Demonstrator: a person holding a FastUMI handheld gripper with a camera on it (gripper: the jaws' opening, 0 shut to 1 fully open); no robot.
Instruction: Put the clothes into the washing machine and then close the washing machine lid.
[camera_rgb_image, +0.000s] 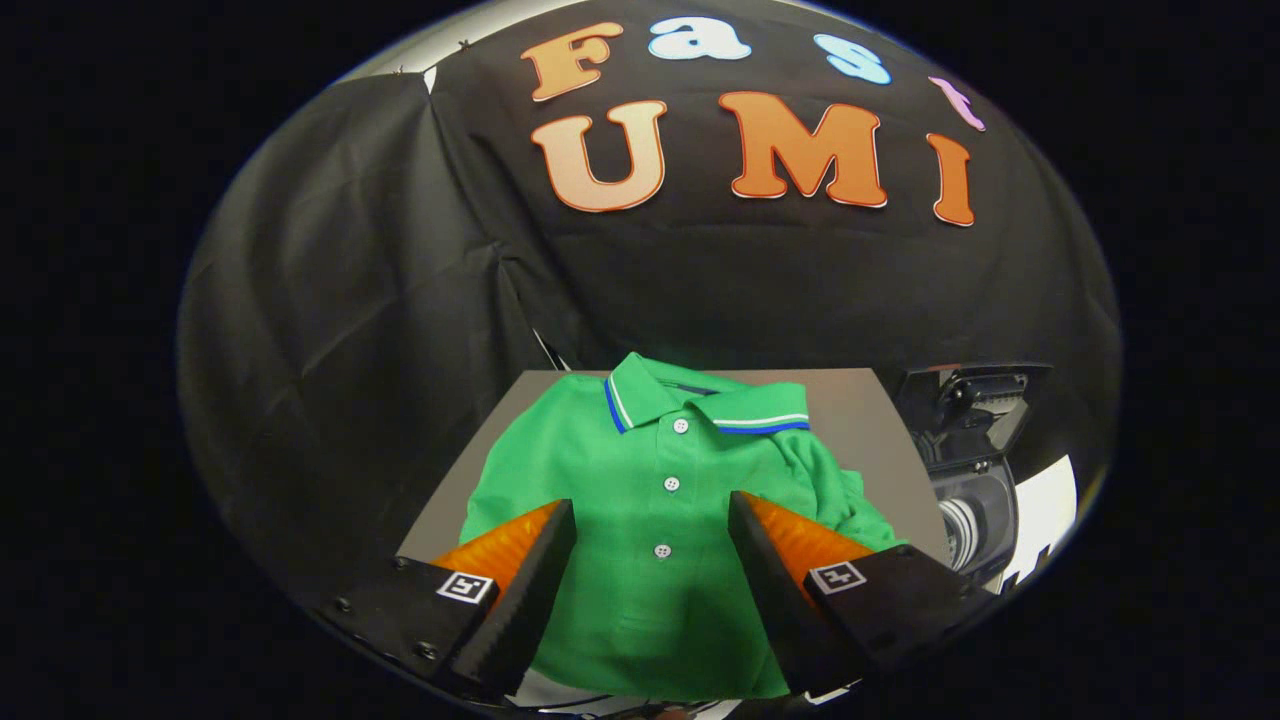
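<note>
While the fingers (650, 600) stand wide apart with nothing held between them, a green polo shirt (665, 520) lies flat on the grey surface (860, 420) beneath and just ahead of them. Its button placket runs up the gap between the fingers toward twelve o'clock, where the collar, edged with blue and white stripes, lies folded open. Both fingertips hang over the shirt's lower body, one to each side of the buttons; whether they touch the cloth cannot be told. At about three o'clock from the shirt, just off the surface's edge, sits the washing machine (975, 480) with its lid (975, 400) raised and the drum opening showing below it. Black cloth forms the booth's wall behind.
</note>
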